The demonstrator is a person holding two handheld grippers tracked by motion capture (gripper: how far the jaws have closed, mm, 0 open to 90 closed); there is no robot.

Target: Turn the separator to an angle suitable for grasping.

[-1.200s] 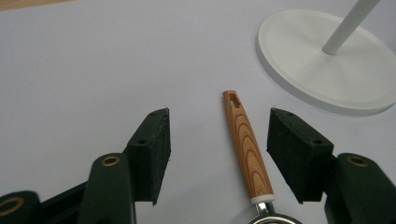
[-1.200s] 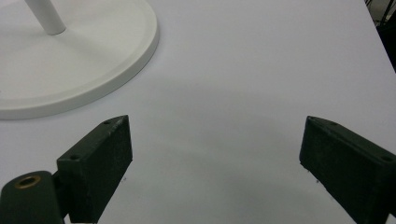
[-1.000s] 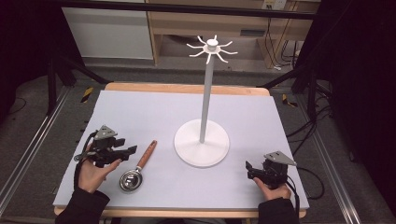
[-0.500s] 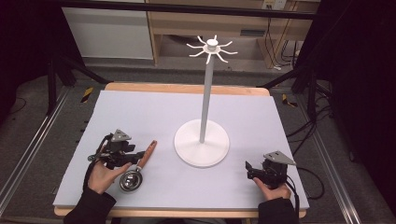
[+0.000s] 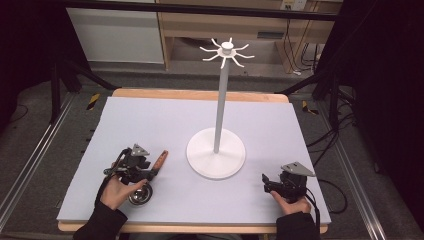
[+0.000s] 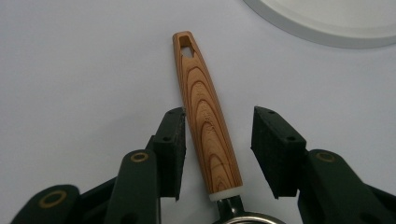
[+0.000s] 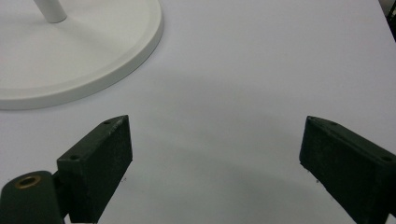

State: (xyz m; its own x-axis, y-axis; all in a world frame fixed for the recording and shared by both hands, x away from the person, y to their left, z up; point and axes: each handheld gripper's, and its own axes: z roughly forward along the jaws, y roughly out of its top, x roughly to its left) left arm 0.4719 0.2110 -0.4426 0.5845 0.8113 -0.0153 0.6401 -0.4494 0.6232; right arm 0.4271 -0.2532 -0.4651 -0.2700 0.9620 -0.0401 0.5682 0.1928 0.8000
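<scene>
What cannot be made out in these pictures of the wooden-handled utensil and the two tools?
- Utensil's metal bowl: cut off by the bottom edge in the left gripper view.
- Same bowl: partly hidden by the left hand in the high view.
- Stand's hooks: too small to count surely.

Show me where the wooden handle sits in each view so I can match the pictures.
High view: wooden handle at lower left, slanting, just left of the white stand base.
Left gripper view: wooden handle at centre, running up from the bottom edge; stand base at top right.
Right gripper view: stand base at upper left.
Shared landmark: the stand base.
</scene>
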